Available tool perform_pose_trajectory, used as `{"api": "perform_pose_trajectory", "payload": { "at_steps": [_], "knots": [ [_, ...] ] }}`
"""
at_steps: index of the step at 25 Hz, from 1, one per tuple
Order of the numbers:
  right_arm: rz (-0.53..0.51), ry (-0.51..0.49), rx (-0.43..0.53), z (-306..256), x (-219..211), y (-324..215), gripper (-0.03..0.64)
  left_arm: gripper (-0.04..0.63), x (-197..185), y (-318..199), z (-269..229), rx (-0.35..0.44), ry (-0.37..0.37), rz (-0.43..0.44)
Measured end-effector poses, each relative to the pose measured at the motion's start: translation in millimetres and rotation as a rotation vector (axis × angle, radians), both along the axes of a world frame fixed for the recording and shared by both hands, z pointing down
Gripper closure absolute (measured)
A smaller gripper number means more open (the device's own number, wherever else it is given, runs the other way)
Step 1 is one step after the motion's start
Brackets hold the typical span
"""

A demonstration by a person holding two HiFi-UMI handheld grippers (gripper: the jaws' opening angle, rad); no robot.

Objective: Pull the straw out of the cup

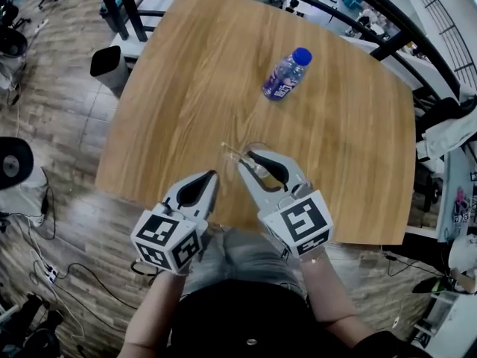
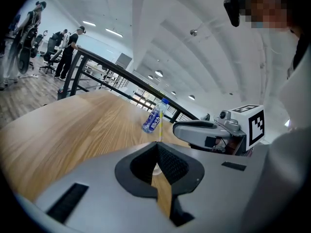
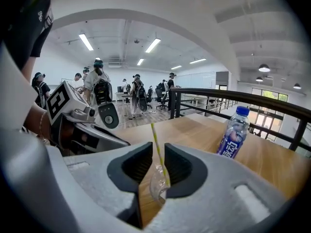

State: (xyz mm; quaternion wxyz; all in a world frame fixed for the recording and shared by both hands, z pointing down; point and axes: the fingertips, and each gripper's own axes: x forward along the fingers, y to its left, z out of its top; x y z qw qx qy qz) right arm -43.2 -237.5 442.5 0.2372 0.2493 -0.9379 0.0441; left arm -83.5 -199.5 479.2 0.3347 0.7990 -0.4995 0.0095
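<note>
A small clear cup [image 3: 157, 182] sits between the jaws of my right gripper [image 3: 155, 152], which is shut on it just above the wooden table [image 1: 194, 88]. A thin yellow-and-white straw [image 3: 156, 147] stands up out of the cup and leans left. In the head view the cup [image 1: 261, 168] is in my right gripper [image 1: 250, 159] near the table's front edge, and the straw [image 1: 232, 151] pokes toward the left. My left gripper [image 1: 212, 176] hovers just left of it, shut and holding nothing, a short way from the straw's tip. From my left gripper [image 2: 158, 147] the straw [image 2: 160, 130] shows just beyond the tips.
A plastic water bottle [image 1: 286, 74] with a blue cap lies on the far right part of the table. A black railing [image 1: 387, 43] runs behind the table. Cables and chairs are on the floor [image 1: 45, 222] at the left. People stand far off in the room.
</note>
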Motion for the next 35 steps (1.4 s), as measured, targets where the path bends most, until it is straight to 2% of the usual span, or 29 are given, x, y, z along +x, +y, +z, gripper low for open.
{"api": "perform_pose_trajectory", "payload": {
  "at_steps": [12, 20, 24, 28, 35],
  "knots": [
    [-0.105, 0.108, 0.022, 20, -20, -9, 0.540, 0.583, 11, -1, 12, -0.018, 0.021, 0.006],
    [-0.122, 0.178, 0.033, 32, -23, -10, 0.543, 0.583, 4, -1, 15, -0.025, 0.028, -0.023],
    [-0.130, 0.192, 0.054, 33, -25, -9, 0.590, 0.583, 0, -3, 13, -0.018, 0.027, -0.029],
    [-0.104, 0.173, 0.053, 27, -23, -10, 0.594, 0.583, -1, -4, 10, -0.010, 0.027, -0.033],
    [0.018, 0.064, -0.003, 15, -1, -18, 0.594, 0.583, 1, -3, 6, 0.003, 0.020, -0.021]
  ]
}}
